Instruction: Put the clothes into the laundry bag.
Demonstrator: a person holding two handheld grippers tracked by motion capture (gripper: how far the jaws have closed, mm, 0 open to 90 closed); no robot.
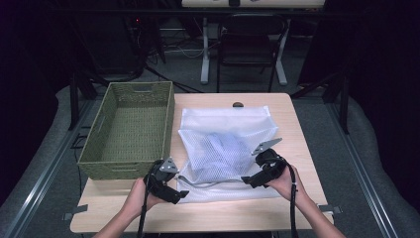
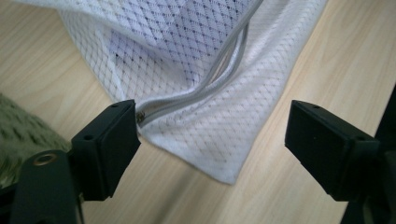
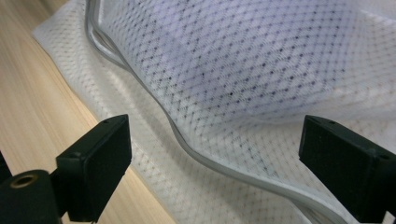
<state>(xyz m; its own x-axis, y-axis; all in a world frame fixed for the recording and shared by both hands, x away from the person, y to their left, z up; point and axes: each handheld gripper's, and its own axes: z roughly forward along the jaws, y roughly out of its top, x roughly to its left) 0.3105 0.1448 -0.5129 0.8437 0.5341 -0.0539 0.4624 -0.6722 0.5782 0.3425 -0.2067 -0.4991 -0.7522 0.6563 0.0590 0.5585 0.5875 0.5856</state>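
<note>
Two released grippers, left gripper (image 1: 182, 194) and right gripper (image 1: 246, 180), flank the white mesh laundry bag (image 1: 225, 148); next comes regrasping its zipper edge (image 2: 196, 91).

- One white mesh laundry bag (image 1: 225, 148) lay on the table, with one bluish garment (image 1: 225, 145) inside it.
- One grey zipper (image 2: 205, 86) ran along the bag's edge.
- One green woven basket (image 1: 130, 130) stood beside it.
- One wooden table (image 1: 292, 144) bore everything.
- Two black grippers were there: the left gripper (image 1: 171, 191) and the right gripper (image 1: 257, 176).
- One folding chair (image 1: 247, 44) stood beyond the table.
</note>
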